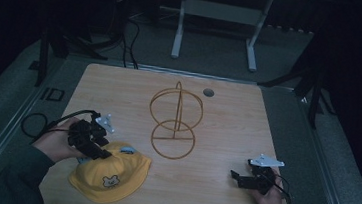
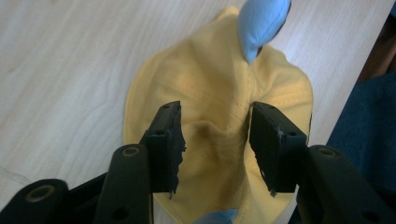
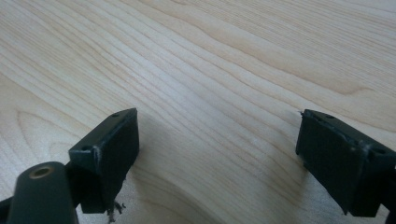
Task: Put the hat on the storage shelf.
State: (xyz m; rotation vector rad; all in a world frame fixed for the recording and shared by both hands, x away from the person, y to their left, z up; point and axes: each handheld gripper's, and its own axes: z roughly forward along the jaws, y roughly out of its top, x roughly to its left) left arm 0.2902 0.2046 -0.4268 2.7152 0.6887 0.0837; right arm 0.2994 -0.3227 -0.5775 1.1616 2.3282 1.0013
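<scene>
Near the table's left front edge lies the yellow hat (image 1: pixel 110 177), a fold of its crown between the left gripper's (image 2: pixel 215 140) parted jaws, seemingly not yet pinched; squeeze only once the fold sits deep. Rightward, past the wire stand (image 1: pixel 174 126), the right gripper (image 3: pixel 217 161) gapes empty.

This looks like a recording lab or test studio, not a home. A pale wood-grain surface (image 1: pixel 120 83) stands alone on grey carpeted floor (image 1: pixel 214 50), hemmed in by dark curtained walls (image 1: pixel 23 1), with black stand legs (image 1: pixel 48 51) at both sides and black cables (image 1: pixel 129 44) trailing across the floor. Behind it the white metal legs of a bare frame table (image 1: pixel 177 36) stand unused, and the light falls on the surface alone.
</scene>
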